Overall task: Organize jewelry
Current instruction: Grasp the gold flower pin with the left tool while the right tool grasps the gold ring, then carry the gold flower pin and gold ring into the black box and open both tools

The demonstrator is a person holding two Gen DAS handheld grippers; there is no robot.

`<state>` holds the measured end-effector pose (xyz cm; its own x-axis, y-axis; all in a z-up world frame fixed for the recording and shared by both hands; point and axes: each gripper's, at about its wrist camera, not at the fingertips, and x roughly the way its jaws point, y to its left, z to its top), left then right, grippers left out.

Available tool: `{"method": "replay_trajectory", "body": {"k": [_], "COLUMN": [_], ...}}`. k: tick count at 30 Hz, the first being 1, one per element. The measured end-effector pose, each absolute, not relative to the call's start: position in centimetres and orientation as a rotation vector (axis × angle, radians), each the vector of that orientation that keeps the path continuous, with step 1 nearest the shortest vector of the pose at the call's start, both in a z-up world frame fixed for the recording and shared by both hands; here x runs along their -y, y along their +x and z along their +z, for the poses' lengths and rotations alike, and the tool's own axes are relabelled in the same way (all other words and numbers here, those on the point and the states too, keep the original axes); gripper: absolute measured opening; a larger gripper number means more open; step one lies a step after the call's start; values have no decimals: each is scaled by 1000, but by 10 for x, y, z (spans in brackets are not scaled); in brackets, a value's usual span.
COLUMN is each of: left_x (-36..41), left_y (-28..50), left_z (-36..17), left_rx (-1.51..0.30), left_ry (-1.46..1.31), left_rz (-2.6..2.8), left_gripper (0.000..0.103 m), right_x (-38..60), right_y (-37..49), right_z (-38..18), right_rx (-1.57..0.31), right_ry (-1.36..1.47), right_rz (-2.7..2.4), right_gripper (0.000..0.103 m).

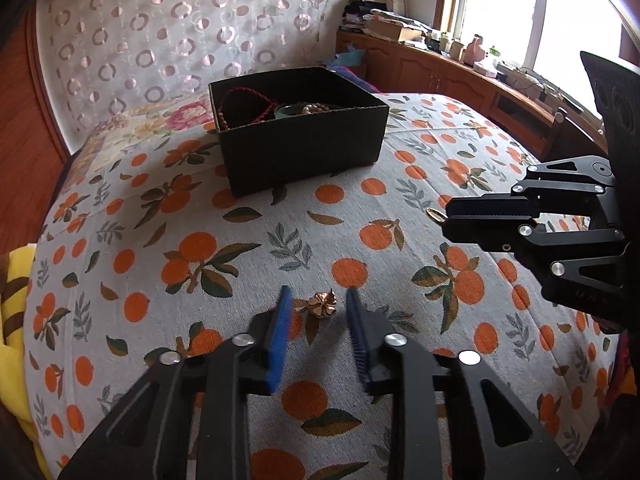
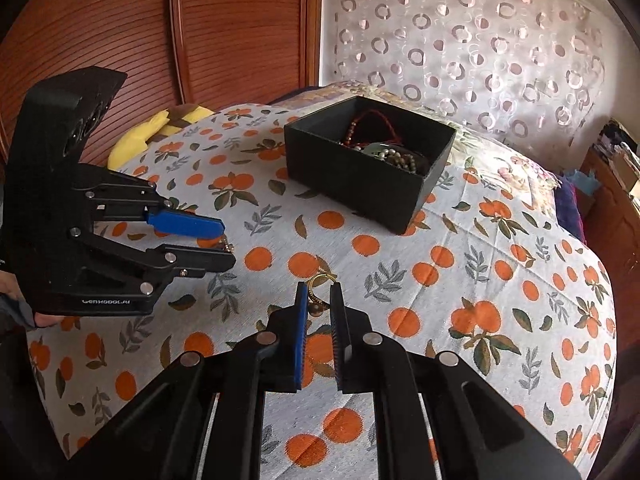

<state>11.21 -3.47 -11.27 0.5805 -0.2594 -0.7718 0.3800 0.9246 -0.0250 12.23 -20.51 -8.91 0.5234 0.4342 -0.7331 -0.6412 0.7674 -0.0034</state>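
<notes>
A black box (image 1: pixel 304 148) with bracelets and beads stands on the orange-print bedspread; it also shows in the right wrist view (image 2: pixel 360 184). My left gripper (image 1: pixel 318 300) is open, its blue pads on either side of a small gold flower-shaped piece (image 1: pixel 322 305) lying on the cloth. In the right wrist view the left gripper (image 2: pixel 224 240) shows at the left. My right gripper (image 2: pixel 319 294) is shut on a gold ring (image 2: pixel 318 290), held just above the bedspread. In the left wrist view the right gripper (image 1: pixel 446 218) has the ring (image 1: pixel 435 215) poking out of its tips.
A yellow plush toy (image 2: pixel 160 128) lies at the bed's edge by a wooden wardrobe (image 2: pixel 160 20). A sheer curtain with ring patterns (image 1: pixel 180 32) hangs behind the bed. A cluttered wooden cabinet (image 1: pixel 440 64) runs under the window.
</notes>
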Motion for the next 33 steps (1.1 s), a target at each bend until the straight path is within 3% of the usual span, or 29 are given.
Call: {"method": "replay_trajectory", "body": {"k": [1, 19, 33], "left_x": [34, 29, 34], "left_y": [113, 155, 201], "left_z": [-113, -64, -48], "left_rx": [-875, -767, -724], "left_ry": [152, 112, 103], "left_rz": [-373, -340, -303], "left_gripper": [14, 14, 14], "right_x": [206, 210, 207], "right_y": [123, 185, 232], "right_z": [-89, -44, -48], "right_rx": [-786, -668, -690], "right_ry": [-288, -236, -166], "right_rz": [655, 626, 622], "right_gripper": [12, 12, 17]}}
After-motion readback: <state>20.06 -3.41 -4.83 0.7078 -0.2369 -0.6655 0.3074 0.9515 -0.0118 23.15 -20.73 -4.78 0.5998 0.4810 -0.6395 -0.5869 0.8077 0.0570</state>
